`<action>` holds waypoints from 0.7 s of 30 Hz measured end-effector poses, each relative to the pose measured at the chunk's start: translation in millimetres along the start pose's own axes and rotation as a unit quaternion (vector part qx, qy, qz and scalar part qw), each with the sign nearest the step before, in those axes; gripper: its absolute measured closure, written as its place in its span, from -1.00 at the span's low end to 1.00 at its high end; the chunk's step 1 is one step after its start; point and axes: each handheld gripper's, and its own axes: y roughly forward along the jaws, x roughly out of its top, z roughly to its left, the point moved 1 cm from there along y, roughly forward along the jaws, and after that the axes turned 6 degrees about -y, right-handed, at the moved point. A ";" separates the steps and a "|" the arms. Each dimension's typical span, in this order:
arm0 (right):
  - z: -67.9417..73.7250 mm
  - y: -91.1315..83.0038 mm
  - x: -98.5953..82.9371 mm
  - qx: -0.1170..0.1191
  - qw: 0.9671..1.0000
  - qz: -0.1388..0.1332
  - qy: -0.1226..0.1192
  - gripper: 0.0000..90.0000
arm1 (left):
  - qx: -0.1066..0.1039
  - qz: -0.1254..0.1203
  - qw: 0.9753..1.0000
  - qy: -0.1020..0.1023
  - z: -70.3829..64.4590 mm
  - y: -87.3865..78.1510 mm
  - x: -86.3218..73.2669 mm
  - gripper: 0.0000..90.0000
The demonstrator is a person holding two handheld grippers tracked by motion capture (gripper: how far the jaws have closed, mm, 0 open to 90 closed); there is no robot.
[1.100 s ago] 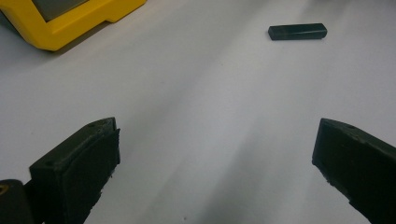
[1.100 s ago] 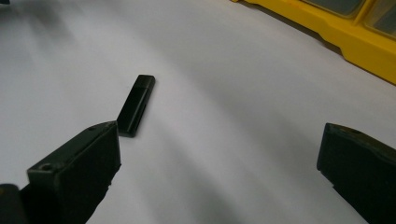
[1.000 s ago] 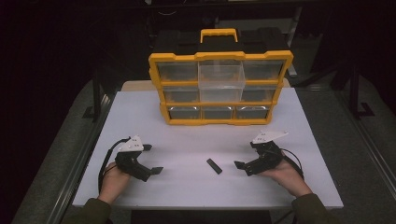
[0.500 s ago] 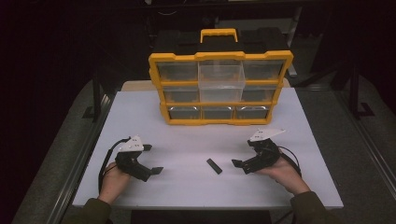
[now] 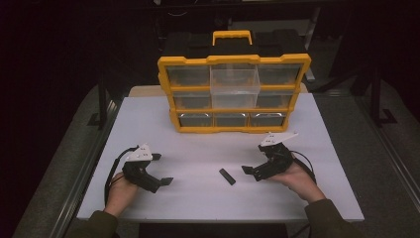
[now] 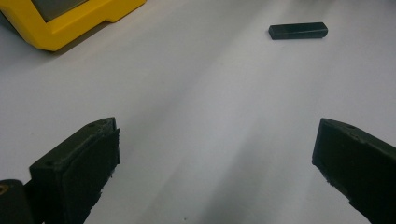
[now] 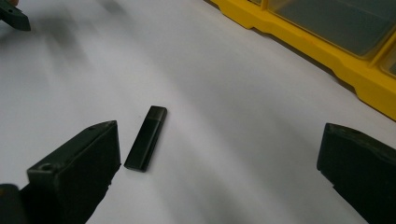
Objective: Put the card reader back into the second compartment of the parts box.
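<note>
A small black stick (image 5: 227, 176) lies flat on the white table (image 5: 198, 198), near the front edge and about midway between the two hands, touching neither gripper. The left gripper (image 5: 161, 169) rests low at the near left with its jaws spread wide and empty, well apart from the stick, while the right gripper (image 5: 250, 171) sits at the near right, jaws likewise spread and empty, with the stick just beside its left jaw in the right gripper view. A yellow organizer (image 5: 233, 94) with clear drawers stands at the far middle of the table.
</note>
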 end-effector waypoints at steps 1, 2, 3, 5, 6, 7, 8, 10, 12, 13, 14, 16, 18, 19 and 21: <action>0.4 0.9 2.0 0.000 1.000 0.000 -0.001 -1.00 | 0.000 0.000 1.000 0.000 0.0 0.0 0.0 -0.99; 0.4 0.9 2.0 0.000 1.000 0.000 -0.001 -1.00 | 0.000 0.000 1.000 0.000 -0.1 0.0 0.0 -0.99; 0.4 1.2 2.9 0.002 1.000 0.000 -0.001 -1.00 | 0.000 0.000 1.000 0.000 -0.1 0.0 0.0 -0.99; 0.5 2.4 5.0 0.006 1.000 -0.001 0.001 -1.00 | 0.000 0.000 1.000 0.000 0.0 -0.1 0.0 -0.99; 0.6 2.8 5.7 0.006 1.000 0.000 0.002 -1.00 | 0.000 -0.001 1.000 -0.001 -0.2 0.1 0.0 -0.99; 0.4 3.3 6.4 0.006 1.000 0.001 0.001 -1.00 | 0.000 -0.001 1.000 -0.002 -0.1 0.1 -0.1 -0.99; 0.3 3.7 7.1 0.007 1.000 0.000 0.000 -1.00 | 0.000 -0.001 1.000 -0.002 -0.1 0.1 0.0 -0.99; 0.7 3.8 8.0 0.007 1.000 0.000 0.002 -1.00 | 0.001 -0.001 1.000 -0.002 -0.1 0.1 -0.1 -0.99; 0.6 4.2 9.8 0.006 1.000 -0.001 0.000 -1.00 | 0.001 -0.001 1.000 -0.002 -0.1 0.1 -0.1 -0.99; 0.7 4.4 10.6 0.006 1.000 -0.001 0.001 -1.00 | 0.001 0.001 1.000 -0.001 -0.1 -0.1 0.0 -0.99; 0.7 4.8 11.4 0.006 1.000 -0.001 0.001 -1.00 | 0.001 0.000 1.000 -0.001 -0.1 0.0 0.0 -0.99; 0.8 5.8 13.0 0.007 1.000 -0.002 -0.002 -1.00 | 0.001 0.000 1.000 -0.001 0.0 0.0 0.0 -0.99; 1.2 6.2 13.8 0.008 1.000 -0.001 -0.001 -1.00 | 0.002 0.000 1.000 -0.001 0.1 0.0 0.0 -0.99; 1.7 7.8 16.3 0.008 1.000 0.000 -0.004 -1.00 | 0.002 0.000 1.000 -0.002 0.1 0.0 0.0 -0.99; 2.0 8.9 17.9 0.009 1.000 0.000 -0.006 -1.00 | 0.002 0.000 1.000 -0.002 0.1 0.0 0.0 -0.99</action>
